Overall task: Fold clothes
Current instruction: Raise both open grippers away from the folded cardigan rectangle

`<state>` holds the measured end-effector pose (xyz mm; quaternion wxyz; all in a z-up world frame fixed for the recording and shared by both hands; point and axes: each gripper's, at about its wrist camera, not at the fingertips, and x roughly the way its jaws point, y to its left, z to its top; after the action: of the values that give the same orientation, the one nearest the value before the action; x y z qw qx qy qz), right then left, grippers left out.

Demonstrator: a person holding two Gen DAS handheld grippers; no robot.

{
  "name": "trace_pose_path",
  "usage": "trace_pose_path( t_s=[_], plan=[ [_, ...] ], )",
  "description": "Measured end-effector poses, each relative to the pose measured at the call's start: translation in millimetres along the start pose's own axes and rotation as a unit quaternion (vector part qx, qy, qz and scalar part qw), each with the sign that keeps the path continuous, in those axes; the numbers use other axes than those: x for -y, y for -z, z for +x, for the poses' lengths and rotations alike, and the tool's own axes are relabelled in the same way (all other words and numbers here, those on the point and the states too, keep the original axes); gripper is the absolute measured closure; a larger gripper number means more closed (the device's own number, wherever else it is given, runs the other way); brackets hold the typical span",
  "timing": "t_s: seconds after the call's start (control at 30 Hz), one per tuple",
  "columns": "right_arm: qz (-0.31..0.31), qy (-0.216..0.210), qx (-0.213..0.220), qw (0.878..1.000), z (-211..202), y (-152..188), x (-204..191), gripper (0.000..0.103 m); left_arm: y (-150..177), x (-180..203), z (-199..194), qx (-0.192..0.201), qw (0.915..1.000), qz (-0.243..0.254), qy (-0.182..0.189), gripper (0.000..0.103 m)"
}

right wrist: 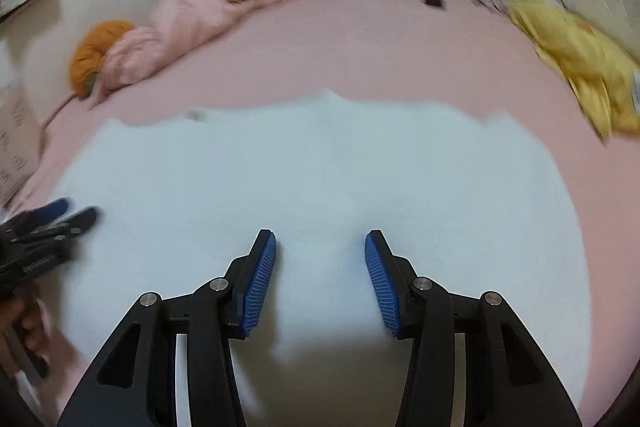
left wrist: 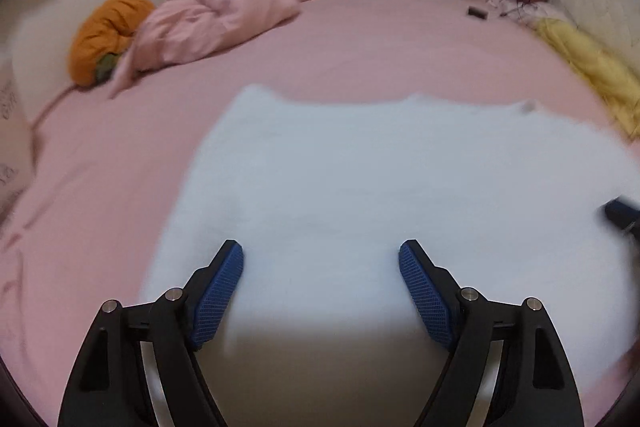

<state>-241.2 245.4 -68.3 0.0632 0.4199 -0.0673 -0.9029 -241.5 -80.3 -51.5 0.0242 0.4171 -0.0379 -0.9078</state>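
Garment: a pale blue cloth (left wrist: pixel 380 179) lies spread flat on the pink bed sheet (left wrist: pixel 360 43).
Left gripper (left wrist: pixel 321 255): fingers wide apart, empty, above the cloth's near edge.
Right gripper (right wrist: pixel 320 245): fingers apart, empty, over the cloth's near middle.
Surroundings: pink quilt (left wrist: pixel 216 15), orange cushion (left wrist: pixel 104 35), yellow garment (right wrist: pixel 580 59).

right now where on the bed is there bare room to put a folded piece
Bare pink sheet lies between the white garment and the far clutter, bordered by the pink duvet and yellow cloth. The far edge near the small dark item is crowded.
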Motion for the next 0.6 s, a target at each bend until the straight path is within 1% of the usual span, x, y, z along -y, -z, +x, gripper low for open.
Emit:
trace_pose_path(
  t_s=[0.07, 0.1, 0.13, 0.17, 0.2, 0.23, 0.27, 0.3, 0.33, 0.37, 0.4, 0.43, 0.47, 0.5, 0.53, 0.57, 0.6],
  plan=[
    [0.055, 0.000, 0.018, 0.998, -11.8, 0.7, 38.6, 0.057, 3.3, -27.7, -3.8, 0.019, 0.9995, 0.001, -0.026, 0.021],
    [0.082, 0.001, 0.027, 0.996, -17.6, 1.0, 57.9, 0.058, 0.8, -39.3, -5.2, 0.016, 0.9990, -0.009, -0.042, 0.015],
    [0.107, 0.011, 0.035, 0.994, -23.8, 0.3, 75.4, 0.058, -1.8, -51.0, -6.7, 0.012, 0.9981, -0.018, -0.057, 0.014],
    [0.121, 0.052, 0.039, 0.991, -30.9, -2.9, 85.9, 0.056, -3.2, -63.4, -12.0, 0.010, 0.9967, -0.033, -0.073, 0.014],
    [0.122, 0.078, 0.041, 0.989, -38.8, -4.1, 90.6, 0.055, -4.5, -75.8, -17.4, 0.008, 0.9948, -0.048, -0.089, 0.016],
    [0.112, 0.099, 0.045, 0.988, -47.9, -4.0, 87.3, 0.055, -5.6, -81.5, -29.2, 0.013, 0.9921, -0.064, -0.108, 0.019],
    [0.103, 0.111, 0.051, 0.987, -56.7, -3.5, 82.5, 0.055, -4.1, -80.2, -39.4, 0.026, 0.9916, -0.072, -0.104, 0.019],
    [0.092, 0.094, 0.062, 0.989, -64.2, -0.5, 71.8, 0.054, -2.0, -72.4, -51.1, 0.041, 0.9930, -0.074, -0.083, 0.019],
    [0.078, 0.066, 0.066, 0.993, -70.8, 6.1, 57.8, 0.052, 1.4, -60.3, -60.8, 0.052, 0.9949, -0.068, -0.054, 0.019],
    [0.064, 0.035, 0.067, 0.995, -76.2, 13.5, 42.2, 0.039, 7.2, -46.6, -60.7, 0.042, 0.9972, -0.052, -0.035, 0.019],
    [0.047, 0.000, 0.059, 0.997, -77.2, 24.2, 24.7, 0.028, 13.1, -33.0, -60.6, 0.032, 0.9987, -0.035, -0.016, 0.019],
    [0.036, -0.019, 0.048, 0.998, -76.4, 36.1, 17.7, 0.026, 18.9, -19.4, -60.4, 0.022, 0.9996, -0.019, 0.003, 0.019],
    [0.027, -0.031, 0.037, 0.998, -75.2, 47.0, 13.4, 0.026, 24.5, -12.5, -52.7, 0.008, 0.9999, -0.006, -0.008, 0.019],
    [0.028, -0.019, 0.028, 0.999, -72.7, 54.9, 17.9, 0.026, 32.9, -10.1, -44.0, -0.006, 0.9995, 0.005, -0.032, 0.018],
    [0.028, -0.007, 0.019, 0.999, -70.1, 62.8, 22.4, 0.026, 38.9, -14.7, -40.5, -0.012, 0.9990, 0.003, -0.042, 0.018],
    [0.034, 0.004, 0.014, 0.999, -69.8, 70.0, 29.6, 0.028, 43.0, -20.0, -40.6, -0.013, 0.9991, -0.003, -0.040, 0.017],
    [0.055, 0.009, 0.022, 0.998, -76.7, 74.6, 44.9, 0.034, 48.3, -29.3, -43.4, -0.011, 0.9994, -0.016, -0.029, 0.015]
  ],
)
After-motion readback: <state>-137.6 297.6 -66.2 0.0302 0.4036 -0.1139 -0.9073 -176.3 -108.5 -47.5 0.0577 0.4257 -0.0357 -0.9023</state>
